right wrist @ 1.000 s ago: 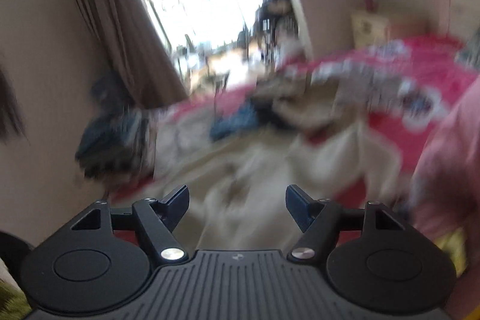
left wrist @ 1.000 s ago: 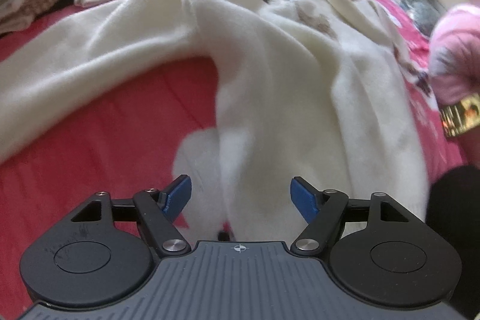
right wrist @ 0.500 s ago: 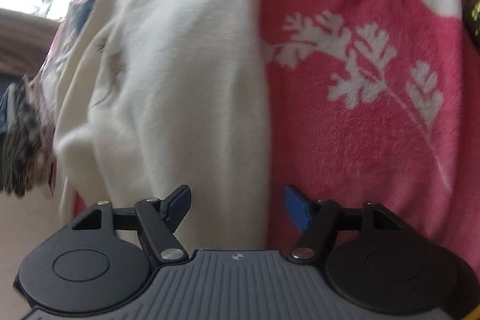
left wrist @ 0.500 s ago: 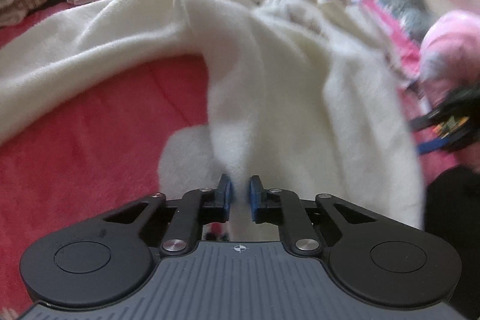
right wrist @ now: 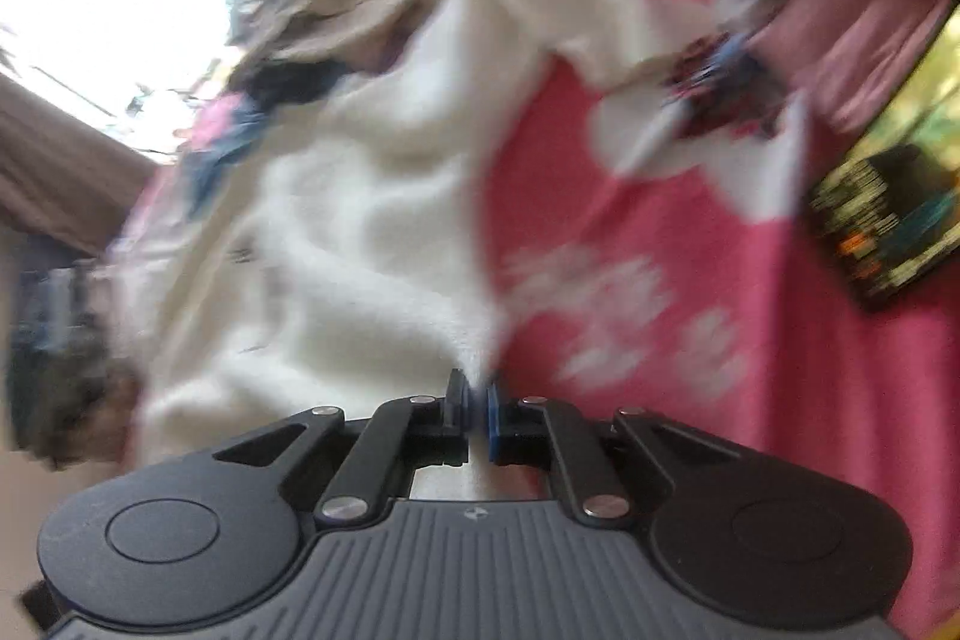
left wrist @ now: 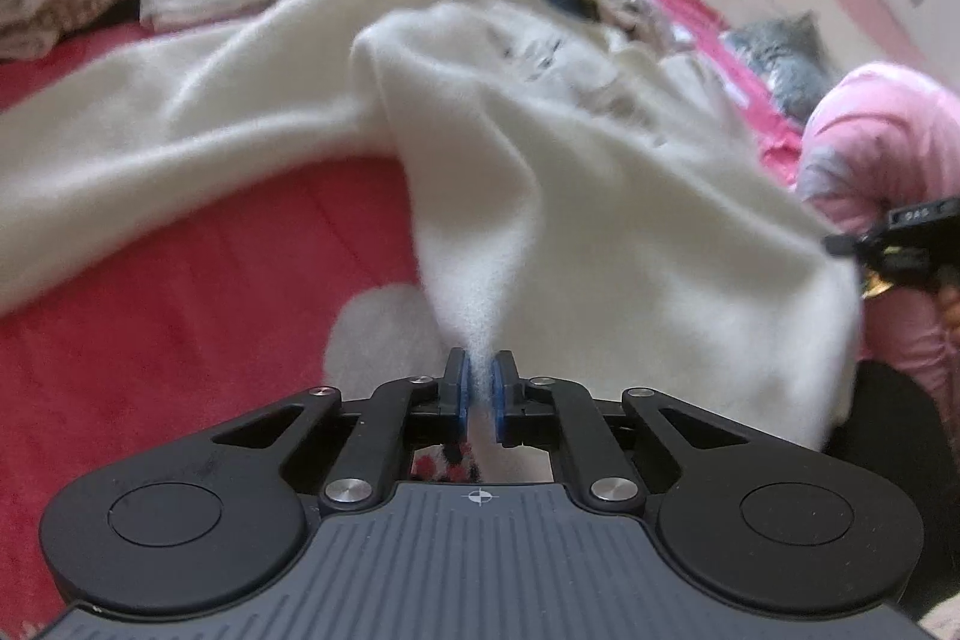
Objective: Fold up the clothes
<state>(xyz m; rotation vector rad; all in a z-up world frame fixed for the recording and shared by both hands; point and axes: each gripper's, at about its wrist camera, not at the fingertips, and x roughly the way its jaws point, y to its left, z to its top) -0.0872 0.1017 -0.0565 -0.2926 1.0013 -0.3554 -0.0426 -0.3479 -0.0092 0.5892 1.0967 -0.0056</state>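
White fleece garment point(left wrist: 600, 196) spread on red blanket point(left wrist: 180, 316); hem pinched between closed left gripper point(left wrist: 478, 391) pads; another edge clamped in closed right gripper point(right wrist: 476, 409), fabric extending ahead of both

The white sweater point(left wrist: 600, 196) is a thick, fuzzy cloth, soft and matt, with a short nap like fleece. The bed cover point(left wrist: 168, 292) under it is a pink-red plush cloth, also matt, with white flower prints. The left gripper point(left wrist: 478, 388) and the right gripper point(right wrist: 476, 412) are of matt black plastic with small shiny metal pins; their bodies are grey ribbed plastic, and the pads point(left wrist: 459, 394) look like blue rubber. The sleeve point(left wrist: 870, 142) is a pink, smooth cloth.
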